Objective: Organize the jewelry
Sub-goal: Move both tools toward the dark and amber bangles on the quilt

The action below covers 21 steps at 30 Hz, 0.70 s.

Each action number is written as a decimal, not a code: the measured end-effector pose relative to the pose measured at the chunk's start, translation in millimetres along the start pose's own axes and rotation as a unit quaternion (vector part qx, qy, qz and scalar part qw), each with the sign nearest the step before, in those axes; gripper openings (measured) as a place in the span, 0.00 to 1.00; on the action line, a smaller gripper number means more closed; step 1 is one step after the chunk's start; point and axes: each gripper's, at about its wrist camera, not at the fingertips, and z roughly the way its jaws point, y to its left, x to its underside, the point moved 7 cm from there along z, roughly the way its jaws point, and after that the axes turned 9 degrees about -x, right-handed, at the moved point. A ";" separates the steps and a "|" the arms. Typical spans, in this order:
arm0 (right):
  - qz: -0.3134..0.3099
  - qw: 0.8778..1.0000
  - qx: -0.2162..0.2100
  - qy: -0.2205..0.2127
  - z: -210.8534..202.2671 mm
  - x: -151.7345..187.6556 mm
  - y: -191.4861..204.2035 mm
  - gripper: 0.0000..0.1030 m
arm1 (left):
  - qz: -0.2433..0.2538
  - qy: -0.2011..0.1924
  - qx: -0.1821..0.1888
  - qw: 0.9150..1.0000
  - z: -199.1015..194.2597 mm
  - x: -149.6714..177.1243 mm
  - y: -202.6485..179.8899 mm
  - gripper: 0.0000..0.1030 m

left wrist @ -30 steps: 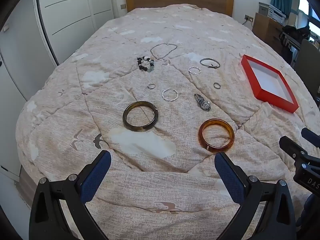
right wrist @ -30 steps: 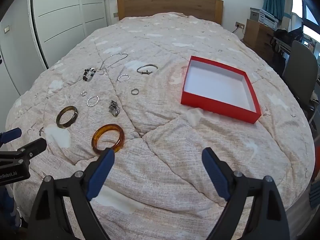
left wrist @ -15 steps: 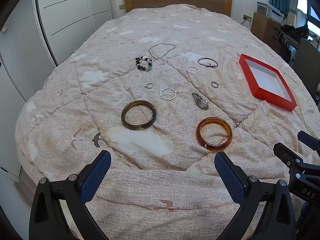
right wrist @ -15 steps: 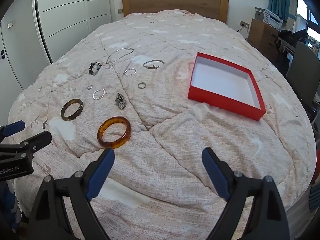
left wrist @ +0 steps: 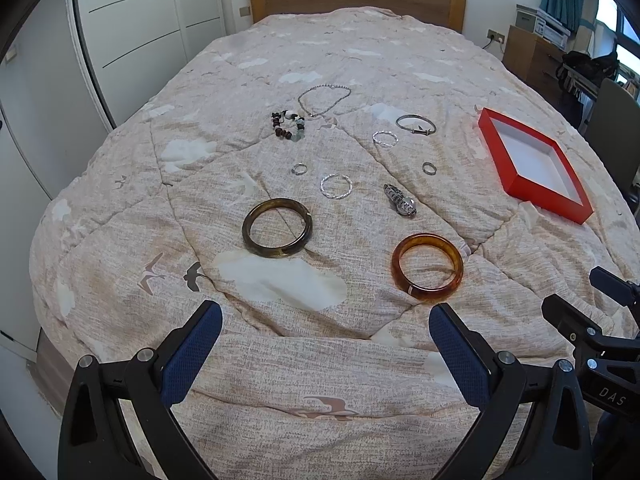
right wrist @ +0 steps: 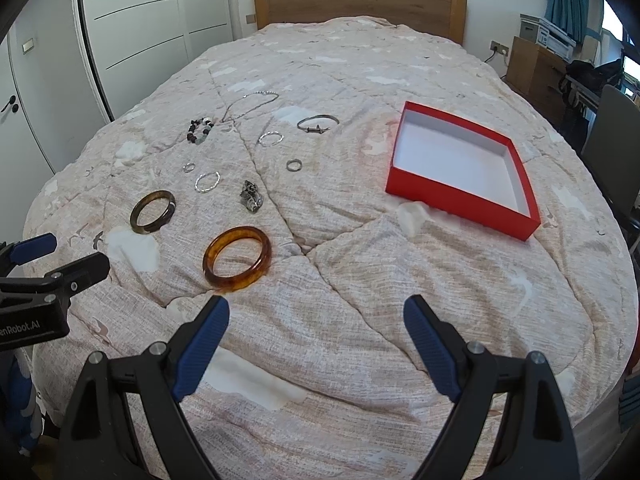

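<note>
Jewelry lies spread on the bed quilt. An amber bangle lies nearest, a dark olive bangle to its left. Behind them are a folded watch, silver rings and hoops, a beaded bracelet, a chain necklace and a silver cuff. An empty red box sits at the right. My left gripper is open and empty, short of the bangles. My right gripper is open and empty, just right of the amber bangle.
A wooden headboard stands at the far end. White wardrobe doors line the left side. A wooden cabinet and a chair stand to the right of the bed.
Both grippers have drifted slightly forward and to the right over the quilt; the bangles and the red box look a little nearer. Both stay open and empty.
</note>
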 end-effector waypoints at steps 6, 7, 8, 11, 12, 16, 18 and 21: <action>0.002 1.000 -0.006 0.006 3.1 1.9 -0.3 0.86 | 0.000 0.002 0.000 1.000 0.5 0.7 0.1 0.99; 0.001 1.000 -0.007 0.006 3.7 2.1 0.1 0.86 | 0.001 0.002 0.000 1.000 0.9 1.1 0.0 0.99; 0.001 1.000 -0.008 0.007 4.2 2.5 0.0 0.86 | 0.002 0.002 -0.001 1.000 1.4 1.1 0.3 0.99; -0.003 1.000 -0.011 0.013 6.5 3.9 1.1 0.86 | 0.003 0.005 -0.003 1.000 3.7 2.0 0.5 0.99; -0.004 1.000 -0.013 0.015 7.4 4.5 1.5 0.86 | 0.003 0.007 -0.003 1.000 4.8 2.4 1.0 0.99; -0.010 0.999 -0.024 0.021 10.3 5.4 3.3 0.86 | -0.004 0.013 -0.005 1.000 9.1 3.2 5.3 0.99; -0.011 0.999 -0.029 0.020 10.8 4.2 3.8 0.86 | -0.013 0.013 -0.008 1.000 9.9 2.1 9.5 0.99; -0.011 0.999 -0.038 0.022 12.4 0.2 2.8 0.86 | -0.038 0.009 -0.010 0.999 9.0 -3.0 18.7 0.99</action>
